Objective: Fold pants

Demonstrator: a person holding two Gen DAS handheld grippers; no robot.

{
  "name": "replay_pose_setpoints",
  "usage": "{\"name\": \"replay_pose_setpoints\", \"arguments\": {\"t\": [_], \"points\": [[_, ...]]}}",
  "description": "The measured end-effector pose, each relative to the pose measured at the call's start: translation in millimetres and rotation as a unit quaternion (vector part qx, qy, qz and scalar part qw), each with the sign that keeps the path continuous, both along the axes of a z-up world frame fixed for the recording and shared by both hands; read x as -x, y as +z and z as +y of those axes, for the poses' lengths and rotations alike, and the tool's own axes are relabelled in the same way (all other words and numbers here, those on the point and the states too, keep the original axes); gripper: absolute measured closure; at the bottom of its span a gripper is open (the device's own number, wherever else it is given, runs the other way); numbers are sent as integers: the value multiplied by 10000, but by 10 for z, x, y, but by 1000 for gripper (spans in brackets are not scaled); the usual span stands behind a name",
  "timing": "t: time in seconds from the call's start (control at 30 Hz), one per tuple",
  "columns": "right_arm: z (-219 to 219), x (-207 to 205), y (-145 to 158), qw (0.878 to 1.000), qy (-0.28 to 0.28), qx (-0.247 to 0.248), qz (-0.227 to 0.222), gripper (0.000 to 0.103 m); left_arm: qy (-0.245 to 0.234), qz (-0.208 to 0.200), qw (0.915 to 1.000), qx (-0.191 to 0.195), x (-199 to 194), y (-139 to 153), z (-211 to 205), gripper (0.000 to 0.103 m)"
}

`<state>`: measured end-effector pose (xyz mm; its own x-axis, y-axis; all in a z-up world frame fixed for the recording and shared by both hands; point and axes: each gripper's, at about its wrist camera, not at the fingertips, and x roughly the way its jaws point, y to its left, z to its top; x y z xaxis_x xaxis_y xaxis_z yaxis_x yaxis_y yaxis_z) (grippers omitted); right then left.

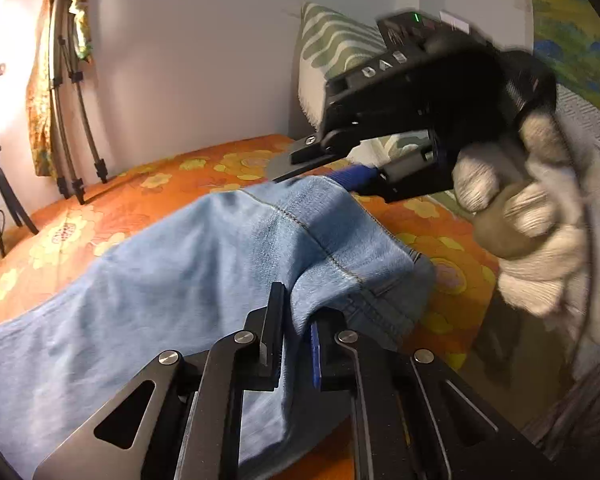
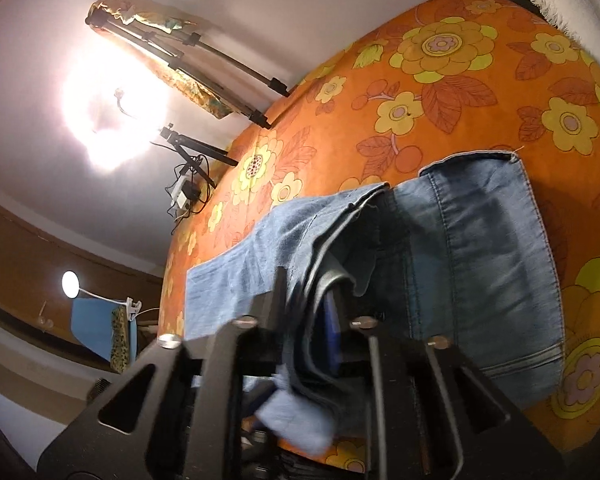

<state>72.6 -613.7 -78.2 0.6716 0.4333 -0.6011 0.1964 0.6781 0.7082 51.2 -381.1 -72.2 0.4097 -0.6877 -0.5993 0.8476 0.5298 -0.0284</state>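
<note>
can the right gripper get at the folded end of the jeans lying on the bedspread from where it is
Probably yes. The right gripper already has bunched jeans between its fingers, and the folded end lies just past them on the orange bedspread with nothing on top. The left gripper grips another fold, not blocking.

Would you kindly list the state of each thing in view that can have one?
jeans: partly folded, lying on the bedspread, one fold lifted.
left gripper: shut on the jeans.
right gripper: jaws apart, denim between them.
bedspread: spread flat.
lamp: switched on.
tripod: legs folded, leaning on the wall.
</note>
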Motion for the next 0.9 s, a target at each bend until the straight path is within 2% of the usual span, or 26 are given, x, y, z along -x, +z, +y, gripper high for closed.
{"name": "replay_pose_setpoints", "arguments": {"t": [0.03,0.1,0.23,0.33,0.47,0.57,0.63,0.77,0.9], "points": [[-9,10,-2,10000,-38,15,2,58,9,-7,10000,4,-34,23,46,94],[-42,35,-16,9998,-191,27,18,42,72,116,9999,57,-99,70,160,95],[-104,37,-125,9981,-292,-542,85,41,333,405,9985,136,-332,63,325,97],[-52,0,-229,9973,-271,-610,319,41,483,617,9967,224,-476,46,417,97],[48,-60,-424,9934,-148,-986,566,41,539,570,9964,319,-511,79,476,98],[108,-96,-563,9848,-140,-1623,604,41,477,468,9973,309,-486,90,492,98],[134,-137,-604,9812,-119,-1837,586,41,435,376,9979,307,-447,114,501,99],[164,-217,-635,9806,-195,-1836,659,41,407,313,9978,417,-463,183,540,100],[62,-280,-735,9766,-564,-1923,786,41,269,219,9991,259,-415,133,482,100]]}}
